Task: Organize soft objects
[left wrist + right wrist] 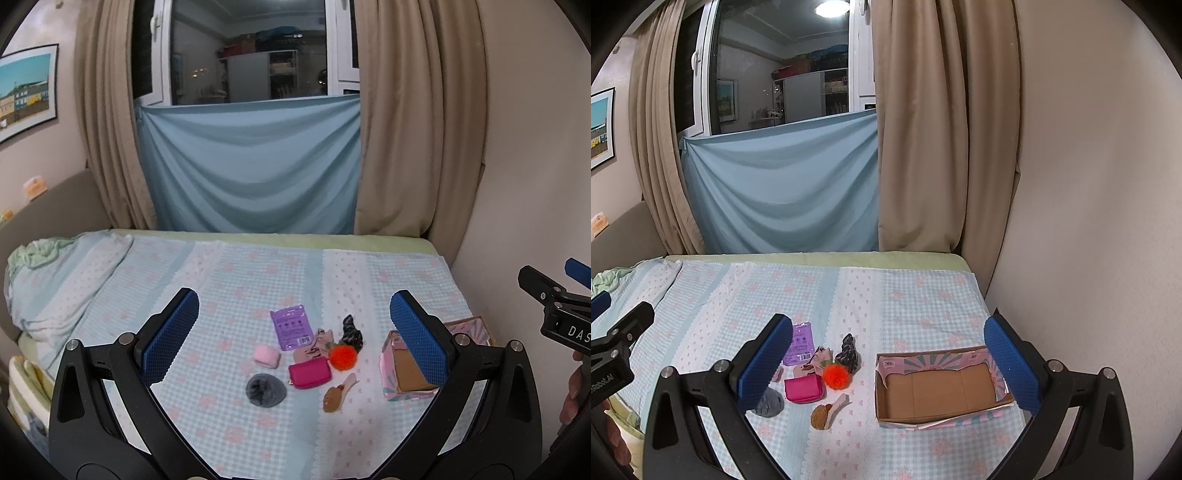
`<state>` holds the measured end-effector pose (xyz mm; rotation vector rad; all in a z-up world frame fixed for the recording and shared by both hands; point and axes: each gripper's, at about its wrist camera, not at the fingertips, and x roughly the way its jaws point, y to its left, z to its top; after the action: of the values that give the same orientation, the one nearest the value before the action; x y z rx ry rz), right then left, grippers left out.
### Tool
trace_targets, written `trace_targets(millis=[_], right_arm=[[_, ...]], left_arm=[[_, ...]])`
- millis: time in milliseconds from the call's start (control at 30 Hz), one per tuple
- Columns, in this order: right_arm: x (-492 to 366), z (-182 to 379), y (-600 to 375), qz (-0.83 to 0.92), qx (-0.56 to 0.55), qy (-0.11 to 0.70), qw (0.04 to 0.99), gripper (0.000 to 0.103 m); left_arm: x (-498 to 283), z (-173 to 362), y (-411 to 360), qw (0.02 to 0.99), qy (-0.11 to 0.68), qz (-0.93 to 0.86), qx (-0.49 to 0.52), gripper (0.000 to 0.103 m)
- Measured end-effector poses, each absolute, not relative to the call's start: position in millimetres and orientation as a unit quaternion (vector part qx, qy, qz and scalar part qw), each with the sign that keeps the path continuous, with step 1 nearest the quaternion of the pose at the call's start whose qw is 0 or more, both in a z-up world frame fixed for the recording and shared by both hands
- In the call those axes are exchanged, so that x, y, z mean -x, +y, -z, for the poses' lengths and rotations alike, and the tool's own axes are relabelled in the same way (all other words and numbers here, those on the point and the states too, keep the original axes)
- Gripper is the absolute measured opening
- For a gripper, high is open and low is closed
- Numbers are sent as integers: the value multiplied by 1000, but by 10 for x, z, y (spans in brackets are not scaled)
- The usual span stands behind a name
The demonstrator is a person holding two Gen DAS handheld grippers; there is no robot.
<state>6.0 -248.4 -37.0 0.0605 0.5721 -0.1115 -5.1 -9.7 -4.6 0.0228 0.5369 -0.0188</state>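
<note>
Blue-padded left gripper (293, 332) and right gripper (888, 360) spread wide, cardboard box (938, 391) empty

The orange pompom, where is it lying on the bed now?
In both views the orange pompom lies mid-cluster on the bedspread, just behind the pink pouch and left of the open cardboard box.

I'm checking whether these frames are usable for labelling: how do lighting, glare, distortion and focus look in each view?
Left wrist view: even indoor light, soft shadows, strong fisheye bending at the curtains; window mirrors the room; small items like the orange pom-pom are sharp. Right wrist view: ceiling lamp reflection glares in the window glass; wall bows outward; cardboard box is crisp; black vignette at corners.
</note>
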Motion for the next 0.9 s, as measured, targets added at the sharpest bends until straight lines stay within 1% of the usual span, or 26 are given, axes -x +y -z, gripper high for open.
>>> trace_targets(millis=[900], right_arm=[[-30,361,-2494,60,-33,281,957,103]], left_arm=[[31,65,-88,963,267,14,-10,102]])
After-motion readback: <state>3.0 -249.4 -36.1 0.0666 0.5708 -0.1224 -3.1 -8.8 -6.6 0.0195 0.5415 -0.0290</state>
